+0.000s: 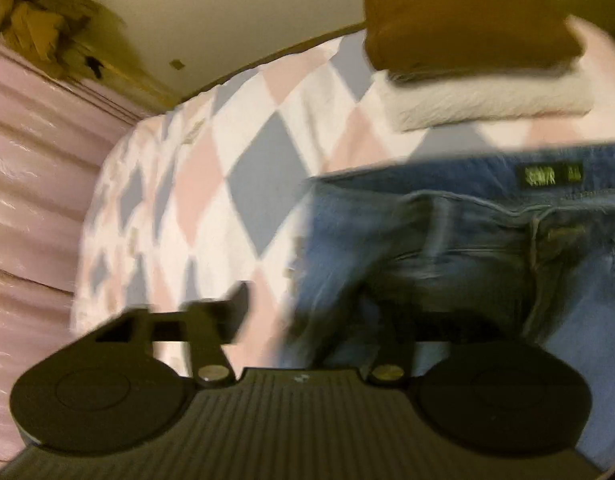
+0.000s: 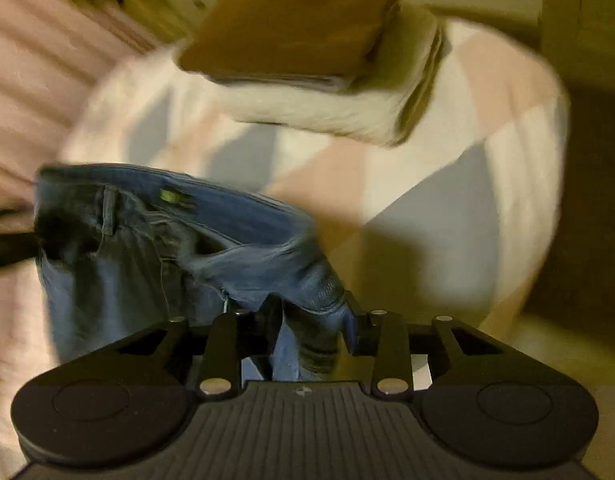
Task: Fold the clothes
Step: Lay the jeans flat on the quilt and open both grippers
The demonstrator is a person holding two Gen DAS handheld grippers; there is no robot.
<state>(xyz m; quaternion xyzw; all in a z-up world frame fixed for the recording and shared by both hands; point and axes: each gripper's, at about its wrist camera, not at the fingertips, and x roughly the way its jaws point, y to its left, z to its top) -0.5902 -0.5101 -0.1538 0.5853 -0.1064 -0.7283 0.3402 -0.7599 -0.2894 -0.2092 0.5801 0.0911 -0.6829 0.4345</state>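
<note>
A pair of blue jeans (image 1: pixel 447 248) lies on the diamond-patterned quilt (image 1: pixel 211 168), waistband and dark label facing up. My left gripper (image 1: pixel 311 312) stands open at the jeans' left edge. Its left finger (image 1: pixel 235 308) is over bare quilt, and the right finger is lost in blur against the denim. In the right wrist view my right gripper (image 2: pixel 311 320) is shut on a bunched fold of the jeans (image 2: pixel 147 248) at their right end. A dark shape at the far left edge, the left gripper (image 2: pixel 3 244), meets the other end of the waistband.
Beyond the jeans sits a stack of folded clothes, a brown garment (image 1: pixel 459 12) on a white fluffy one (image 1: pixel 487 104). A pink padded surface (image 1: pixel 35 160) borders the bed on the left, with a crumpled brown heap (image 1: pixel 35 20) at its top. The bed's right edge (image 2: pixel 547 200) drops into shadow.
</note>
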